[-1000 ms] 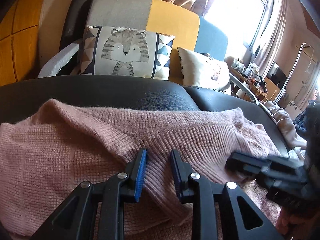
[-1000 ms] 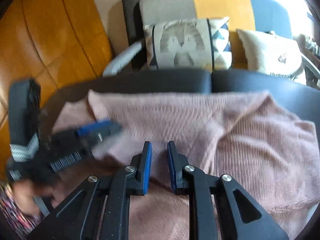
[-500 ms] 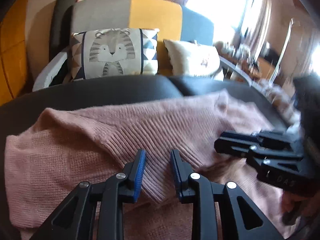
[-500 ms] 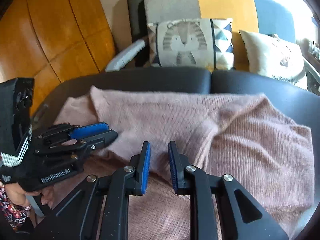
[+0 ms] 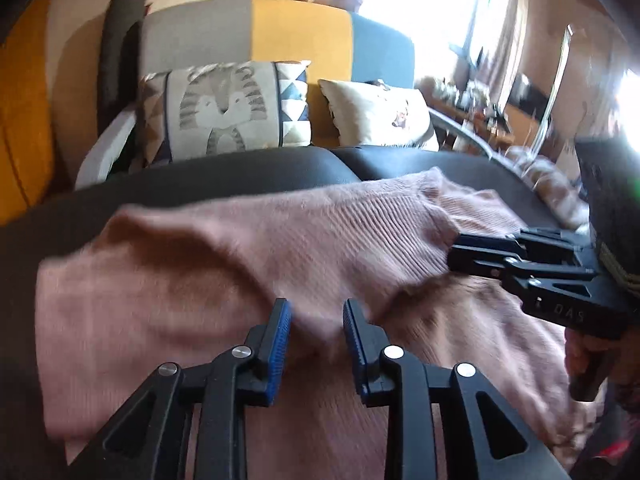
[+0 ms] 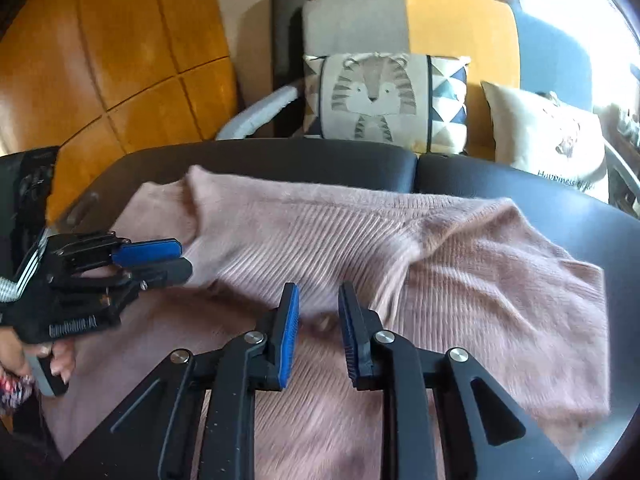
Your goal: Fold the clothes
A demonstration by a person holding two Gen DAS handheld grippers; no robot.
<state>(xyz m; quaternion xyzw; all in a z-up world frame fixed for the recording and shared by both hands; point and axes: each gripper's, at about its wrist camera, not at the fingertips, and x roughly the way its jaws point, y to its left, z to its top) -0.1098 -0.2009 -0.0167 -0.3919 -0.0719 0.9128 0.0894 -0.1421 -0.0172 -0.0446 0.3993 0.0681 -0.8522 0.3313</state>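
Observation:
A pink knit sweater point(image 5: 168, 280) lies spread over a black leather seat point(image 5: 240, 184). A ribbed fold of it point(image 6: 320, 240) is raised and stretched between my two grippers. My left gripper point(image 5: 316, 320) is shut on this fold at its left end, and it shows at the left of the right wrist view point(image 6: 160, 260) with its pads pinched together on the knit. My right gripper point(image 6: 319, 312) is shut on the fold's right end. In the left wrist view the right gripper point(image 5: 454, 256) also pinches the fabric edge. A hand point(image 6: 56, 360) holds the left tool.
Behind the seat stands a grey, yellow and blue sofa point(image 6: 452, 20) with a tiger cushion point(image 6: 380, 100) and a cream cushion point(image 6: 548, 136). An orange panelled wall point(image 6: 100, 60) is at the left. A bright window point(image 5: 420, 8) and cluttered furniture point(image 5: 480, 100) lie to the right.
Both grippers have carried the ribbed fold forward over the sweater. Each gripper now sits higher in the other's view. The left wrist view is blurred by motion.

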